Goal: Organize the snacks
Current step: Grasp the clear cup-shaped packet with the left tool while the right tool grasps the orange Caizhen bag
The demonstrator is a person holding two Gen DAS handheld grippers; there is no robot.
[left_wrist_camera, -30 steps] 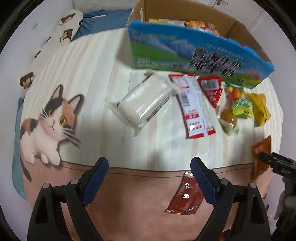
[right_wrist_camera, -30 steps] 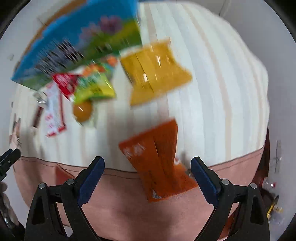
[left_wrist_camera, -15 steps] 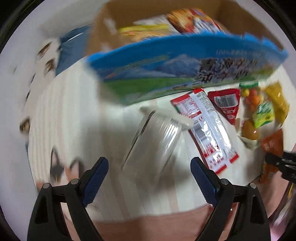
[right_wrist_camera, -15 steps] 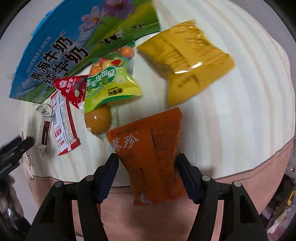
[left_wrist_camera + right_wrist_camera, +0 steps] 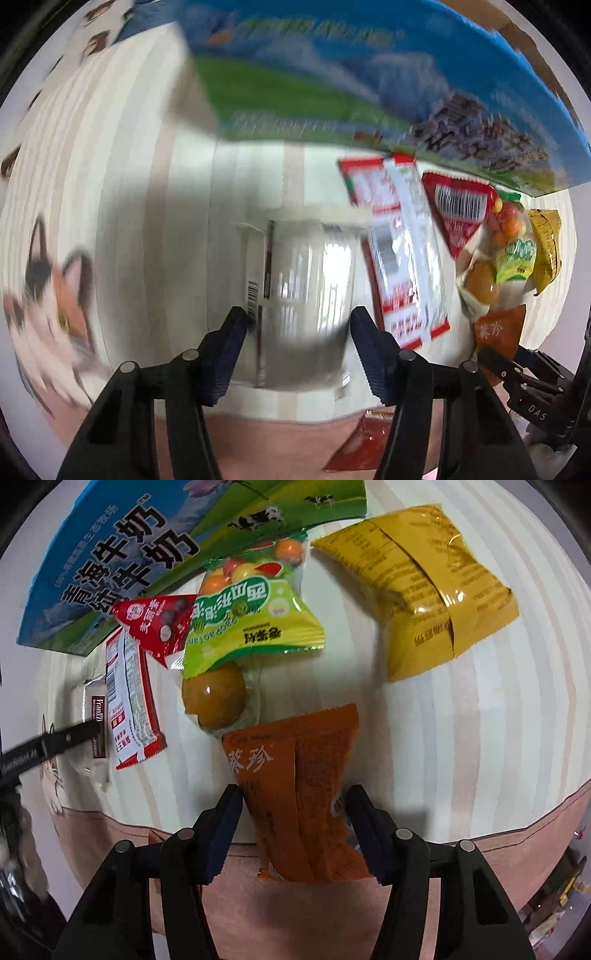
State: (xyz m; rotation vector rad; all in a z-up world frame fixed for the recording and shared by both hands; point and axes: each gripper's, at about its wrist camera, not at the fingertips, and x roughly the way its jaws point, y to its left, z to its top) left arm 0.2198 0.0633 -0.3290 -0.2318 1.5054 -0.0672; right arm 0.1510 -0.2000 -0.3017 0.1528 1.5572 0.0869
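Right now my left claw straddles a clear, whitish plastic-wrapped snack pack lying on the striped cream bedspread. Its two blue pads sit on either side of the pack's near end, narrowed around it, though the blur keeps me from telling whether they press on the wrapper. Just right of that pack lies a long red-and-white wrapped bar, then a red triangular pouch with a barcode, and further right a cluster: a green bag of coloured candy balls, a clear-wrapped brown egg and a yellow foil pouch. Behind them all stands the blue-and-green side of a cardboard milk carton box, with the snacks lined up along its base. A cartoon calico cat print shows on the bedspread at far left, and a dark red sachet lies on the pink border near my left claw.

On the other side, my right claw has its pads flanking an orange foil snack packet, set partly closed at the packet's edges; the left pad looks to be touching, the right one I cannot judge. The packet lies at the edge of the cream area, just below the egg, with the yellow pouch well up to the right.
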